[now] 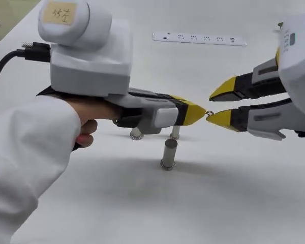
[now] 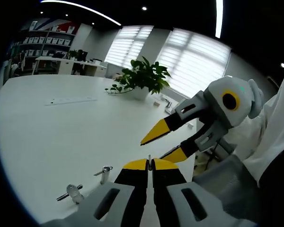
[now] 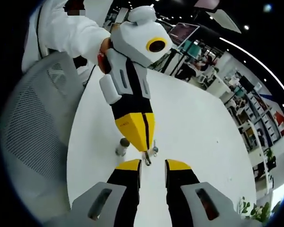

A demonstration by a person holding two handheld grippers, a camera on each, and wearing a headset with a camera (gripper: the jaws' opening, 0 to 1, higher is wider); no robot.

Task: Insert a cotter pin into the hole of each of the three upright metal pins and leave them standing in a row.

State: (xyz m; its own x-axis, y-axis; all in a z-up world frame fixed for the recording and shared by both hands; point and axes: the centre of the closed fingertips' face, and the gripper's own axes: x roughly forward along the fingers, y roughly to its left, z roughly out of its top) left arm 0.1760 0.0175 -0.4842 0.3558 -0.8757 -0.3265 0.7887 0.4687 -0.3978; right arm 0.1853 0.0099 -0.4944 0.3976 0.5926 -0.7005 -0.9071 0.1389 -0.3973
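My left gripper (image 1: 202,113) is shut on a small cotter pin (image 1: 209,113), whose loop pokes out past the yellow tips. My right gripper (image 1: 213,105) stands open right in front of it, its lower tip almost touching the loop. In the right gripper view the cotter pin (image 3: 147,158) hangs just ahead of my open right gripper (image 3: 152,164). Three upright metal pins stand on the white table below: one in front (image 1: 168,153), one behind it (image 1: 175,133), one partly hidden under the left gripper (image 1: 136,133). In the left gripper view, a thin rod sticks out of one pin (image 2: 75,191).
A white power strip (image 1: 199,38) lies at the far side of the table. A potted plant (image 2: 142,78) stands beyond the table's far edge. A grey mesh chair (image 3: 33,123) is beside the table. A white sleeve (image 1: 25,152) covers the hand on the left gripper.
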